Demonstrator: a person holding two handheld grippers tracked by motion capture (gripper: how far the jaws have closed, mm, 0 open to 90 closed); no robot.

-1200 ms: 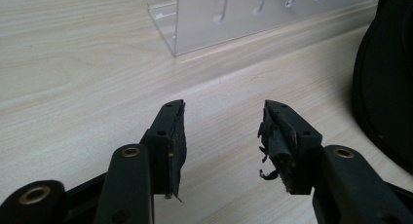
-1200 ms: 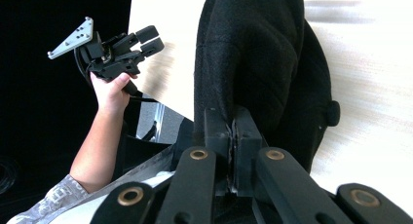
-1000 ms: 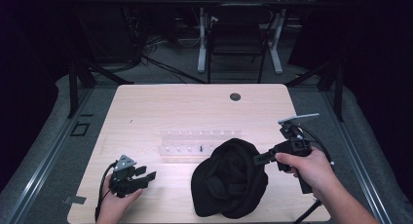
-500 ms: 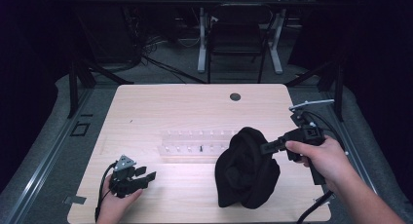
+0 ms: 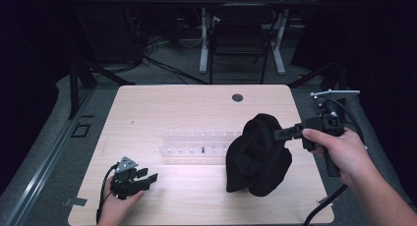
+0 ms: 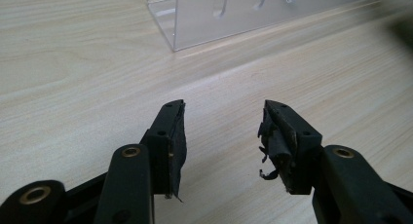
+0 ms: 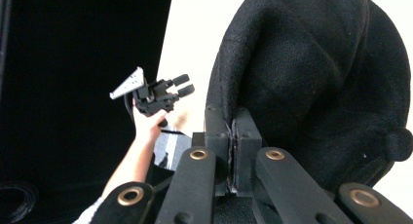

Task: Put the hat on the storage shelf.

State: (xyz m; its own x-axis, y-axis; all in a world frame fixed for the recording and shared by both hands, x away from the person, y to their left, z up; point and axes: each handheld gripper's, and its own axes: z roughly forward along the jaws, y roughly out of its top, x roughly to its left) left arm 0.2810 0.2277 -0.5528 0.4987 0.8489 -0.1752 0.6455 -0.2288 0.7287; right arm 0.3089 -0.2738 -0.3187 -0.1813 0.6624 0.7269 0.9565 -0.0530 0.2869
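My right claw is clamped tight on the edge of the black hat, which hangs over the desk. My left claw rests wide open, holding nothing.

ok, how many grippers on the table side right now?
2. The left gripper sits low at the table's near left, jaws open and empty. The right gripper is raised at the right, clamped on the black cloth.
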